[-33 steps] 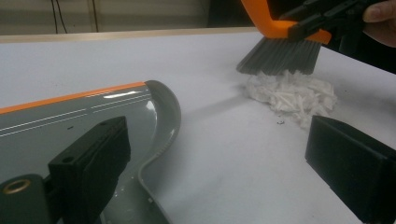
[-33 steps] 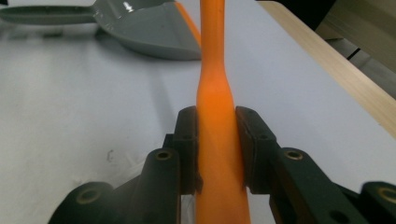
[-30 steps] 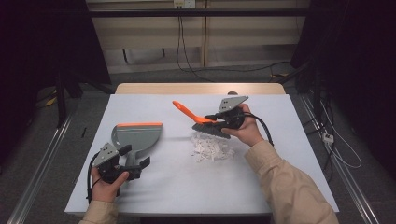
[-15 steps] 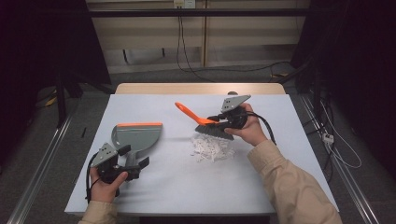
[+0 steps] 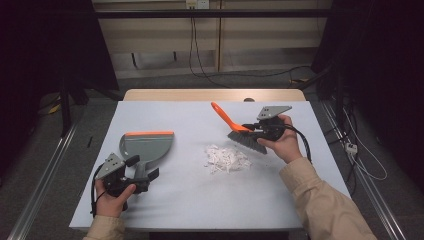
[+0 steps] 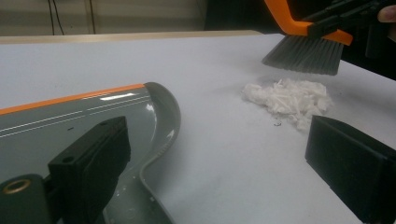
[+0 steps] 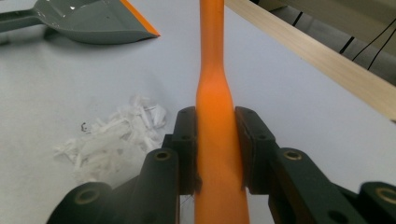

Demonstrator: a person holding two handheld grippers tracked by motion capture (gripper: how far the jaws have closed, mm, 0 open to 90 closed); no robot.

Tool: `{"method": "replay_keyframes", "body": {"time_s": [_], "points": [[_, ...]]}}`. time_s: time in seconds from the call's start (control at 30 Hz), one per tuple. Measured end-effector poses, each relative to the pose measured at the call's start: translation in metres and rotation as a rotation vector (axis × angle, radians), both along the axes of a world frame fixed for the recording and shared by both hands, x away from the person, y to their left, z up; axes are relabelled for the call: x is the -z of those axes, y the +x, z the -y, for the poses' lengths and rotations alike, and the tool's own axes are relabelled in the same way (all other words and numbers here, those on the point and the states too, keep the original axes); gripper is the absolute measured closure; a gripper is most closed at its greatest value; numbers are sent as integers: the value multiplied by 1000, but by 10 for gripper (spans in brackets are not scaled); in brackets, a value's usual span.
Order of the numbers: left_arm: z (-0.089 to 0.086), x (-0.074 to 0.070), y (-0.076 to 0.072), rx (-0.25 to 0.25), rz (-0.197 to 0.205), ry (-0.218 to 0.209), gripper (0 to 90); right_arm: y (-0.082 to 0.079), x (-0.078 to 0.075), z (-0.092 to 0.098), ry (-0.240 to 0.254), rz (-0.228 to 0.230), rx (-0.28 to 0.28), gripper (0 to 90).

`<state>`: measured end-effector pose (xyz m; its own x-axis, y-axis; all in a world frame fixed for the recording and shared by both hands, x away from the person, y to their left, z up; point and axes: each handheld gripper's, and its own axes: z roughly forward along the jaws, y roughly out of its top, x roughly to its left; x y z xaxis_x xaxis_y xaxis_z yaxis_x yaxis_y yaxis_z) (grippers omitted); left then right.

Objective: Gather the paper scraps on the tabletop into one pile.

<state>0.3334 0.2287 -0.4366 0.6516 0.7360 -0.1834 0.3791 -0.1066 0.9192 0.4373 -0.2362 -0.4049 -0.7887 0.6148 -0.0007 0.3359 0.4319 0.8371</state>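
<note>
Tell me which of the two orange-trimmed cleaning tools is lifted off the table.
The brush: the right hand-held gripper clamps its orange handle, with the bristles above the paper shreds. The dustpan lies flat on the table.

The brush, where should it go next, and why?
Probably lower the brush until its bristles touch the table on the far side of the paper shreds. The right tool is clamped on the orange handle, and the bristles hang above and beyond the pile. The dustpan lies open on the opposite side, between the open jaws of the left tool.
</note>
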Motion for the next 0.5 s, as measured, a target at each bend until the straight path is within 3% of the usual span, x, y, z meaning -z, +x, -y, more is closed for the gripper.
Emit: {"method": "replay_keyframes", "body": {"time_s": [0.17,0.23,0.5], "points": [[0,0,0,-2,0,4,63,-11,6,5,4,-3,114,712],[0,0,0,-3,-1,5,63,-13,10,7,20,-28,144,712],[-1,-1,-1,-10,-1,5,63,-16,19,0,25,-72,223,705]]}}
